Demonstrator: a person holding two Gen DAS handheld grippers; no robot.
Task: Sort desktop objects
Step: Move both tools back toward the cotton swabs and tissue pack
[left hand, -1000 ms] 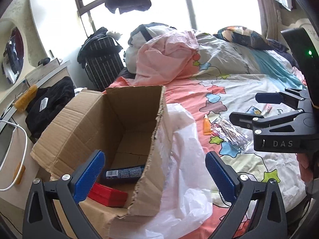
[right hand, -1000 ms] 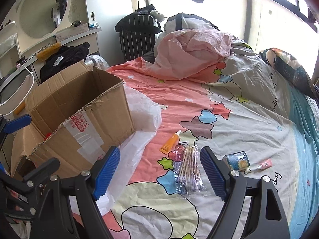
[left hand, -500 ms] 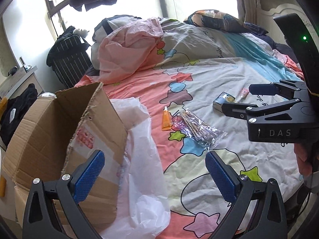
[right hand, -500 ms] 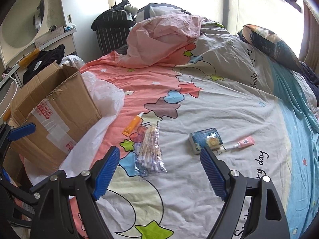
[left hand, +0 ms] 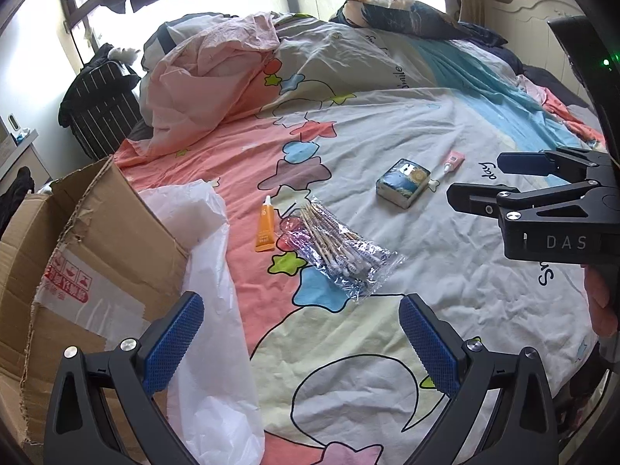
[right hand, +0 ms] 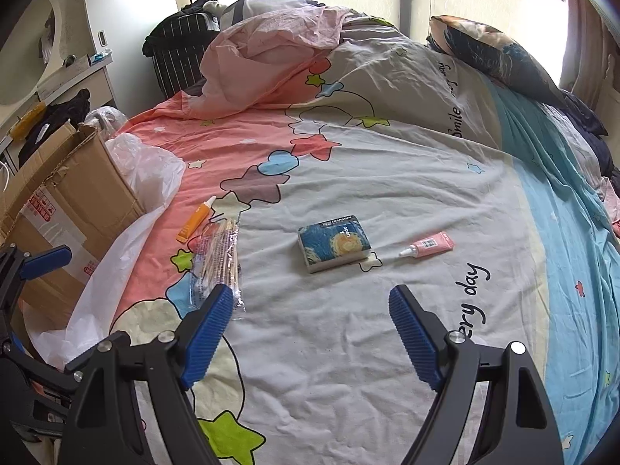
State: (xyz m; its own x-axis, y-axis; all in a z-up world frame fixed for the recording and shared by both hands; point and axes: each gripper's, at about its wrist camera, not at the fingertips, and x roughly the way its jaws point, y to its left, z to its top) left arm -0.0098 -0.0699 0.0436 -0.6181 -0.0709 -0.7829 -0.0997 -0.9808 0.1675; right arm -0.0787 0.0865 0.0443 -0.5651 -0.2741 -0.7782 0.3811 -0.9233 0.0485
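Observation:
Several small items lie on the bedspread: an orange tube (left hand: 264, 224) (right hand: 195, 219), a clear bag of cotton swabs (left hand: 341, 255) (right hand: 217, 259), a blue patterned box (left hand: 403, 183) (right hand: 334, 242) and a pink tube (left hand: 452, 161) (right hand: 428, 246). A cardboard box (left hand: 89, 240) (right hand: 66, 193) stands at the bed's left edge. My left gripper (left hand: 300, 343) is open and empty, hovering near the swab bag. My right gripper (right hand: 310, 335) is open and empty, just short of the blue box; it also shows at the right of the left wrist view (left hand: 503, 180).
A white plastic bag (left hand: 211, 310) (right hand: 128, 209) drapes beside the cardboard box. A bunched pink quilt (left hand: 209, 81) (right hand: 271, 54) and a dark pillow (right hand: 492, 54) lie at the bed's far side. A striped black suitcase (left hand: 102, 116) and a desk (right hand: 73, 77) stand at left.
Both grippers have swung right, away from the cardboard box and over the bed. The box interior has left the left wrist view; the swab bag, blue box and tubes now sit nearer centre.

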